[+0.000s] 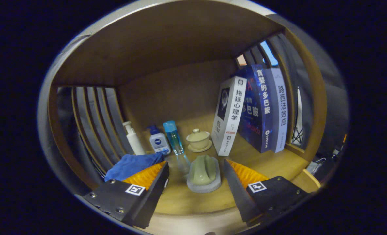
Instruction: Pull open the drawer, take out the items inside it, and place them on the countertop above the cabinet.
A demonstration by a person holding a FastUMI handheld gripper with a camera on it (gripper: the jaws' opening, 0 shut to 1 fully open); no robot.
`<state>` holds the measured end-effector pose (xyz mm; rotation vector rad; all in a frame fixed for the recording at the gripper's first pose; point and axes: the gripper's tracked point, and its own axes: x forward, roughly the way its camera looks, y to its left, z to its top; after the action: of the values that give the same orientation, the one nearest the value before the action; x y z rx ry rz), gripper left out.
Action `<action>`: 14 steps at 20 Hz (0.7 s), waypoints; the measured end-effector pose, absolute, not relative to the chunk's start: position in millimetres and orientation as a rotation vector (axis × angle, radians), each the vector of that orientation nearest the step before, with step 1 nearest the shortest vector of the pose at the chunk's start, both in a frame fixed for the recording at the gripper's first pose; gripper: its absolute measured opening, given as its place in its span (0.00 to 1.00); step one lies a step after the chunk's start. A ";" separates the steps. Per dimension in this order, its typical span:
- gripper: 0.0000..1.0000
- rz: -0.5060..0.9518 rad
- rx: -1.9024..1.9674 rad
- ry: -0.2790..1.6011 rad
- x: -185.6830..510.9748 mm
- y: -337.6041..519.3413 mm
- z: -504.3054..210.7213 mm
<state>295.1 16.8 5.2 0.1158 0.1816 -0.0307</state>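
- Grips nothing at present, with jaws spread wide and hovering low over the light wooden worktop inside an open-fronted wooden alcove.
- Sits midway between the jaws, touching neither: a pale green ridged scrubber on a grey-white sponge base, resting flat on the worktop. Looks like an item already set down, or one about to be nudged into place.
- Lies at 10 o'clock from the scrubber, beside the left jaw: a crumpled blue cloth.
- Stand in a row beyond, from 11 to 12 o'clock: a white pump bottle, a squat white bottle with a blue cap, a slim clear blue bottle, and a pale green lidded cup on a saucer.
- Lean at 1 to 2 o'clock: a white-spined book, a dark blue book and a grey-blue book, upright but tilted against the alcove's side.
- Suggests a late stage: several small things already up on the worktop.
- Cannot tell which of these came out of the drawer, nor whether anything is left inside it.
- Likely remains: checking the drawer for further items.
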 end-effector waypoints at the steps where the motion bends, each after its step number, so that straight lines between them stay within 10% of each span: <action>1: 0.99 -0.029 0.128 0.181 283.5 19.7 10.7; 14: 0.99 0.054 -0.065 0.073 108.5 48.8 75.0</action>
<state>108.5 48.8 75.0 -0.0655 0.0734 0.0538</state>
